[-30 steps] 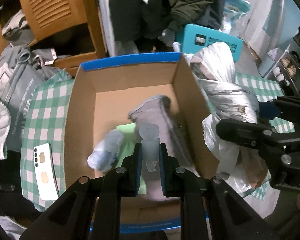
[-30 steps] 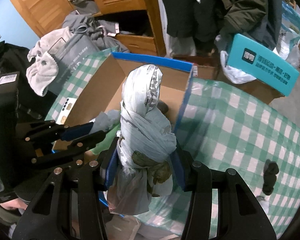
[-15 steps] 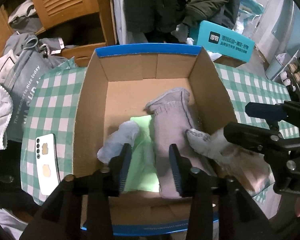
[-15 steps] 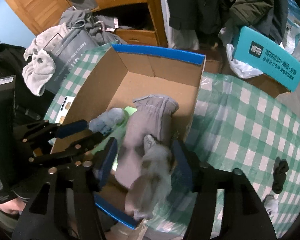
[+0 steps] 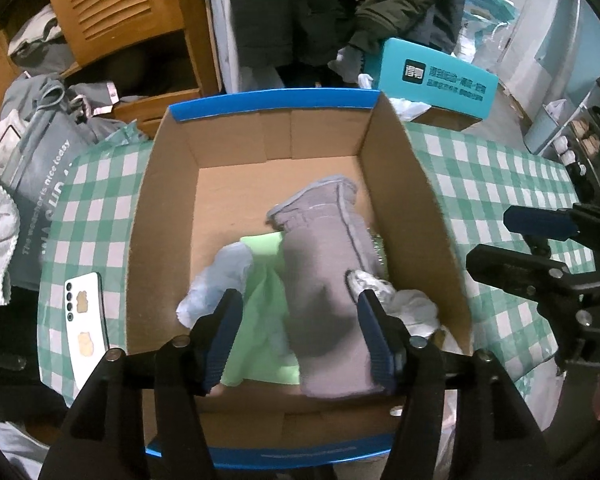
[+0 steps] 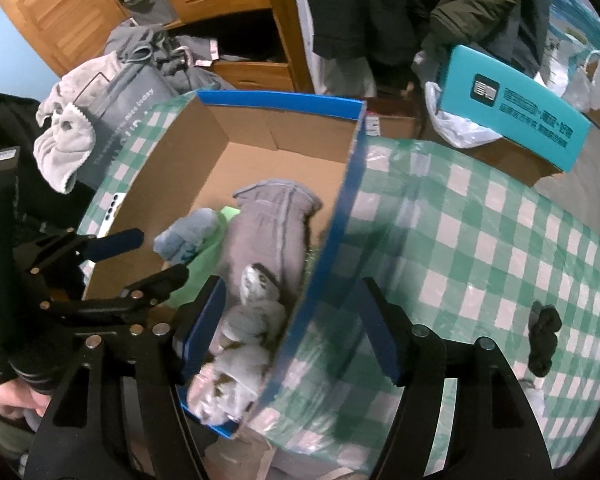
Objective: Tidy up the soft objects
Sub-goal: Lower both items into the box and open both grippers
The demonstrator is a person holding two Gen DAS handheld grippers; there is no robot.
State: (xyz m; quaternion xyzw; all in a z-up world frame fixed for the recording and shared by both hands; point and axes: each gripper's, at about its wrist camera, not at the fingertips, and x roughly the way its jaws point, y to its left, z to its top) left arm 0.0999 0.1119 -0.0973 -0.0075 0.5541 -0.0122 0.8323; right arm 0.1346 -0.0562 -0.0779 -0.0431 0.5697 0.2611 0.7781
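The left gripper hangs over the near part of the open cardboard box, its jaws spread and opening, with nothing pinched; the grey mitten and green cloth lie below the gap, apart from the pads. The right gripper is likewise spread and opening, straddling the box's right wall: its left finger is inside the box and its right finger is over the green-checked tablecloth. A crumpled plastic-wrapped bundle lies loose in the near right corner of the box, just beside the left finger; whether they touch cannot be told. The grey mitten lies flat on the box floor with its long axis running near to far, cuff at the far end, slightly tilted toward the right wall. A pale blue rolled item lies left of it on the green cloth. Outside the box, a white phone lies on the cloth to the left, and a small black item lies on the cloth well to the right. A teal box stands beyond the table's far right.
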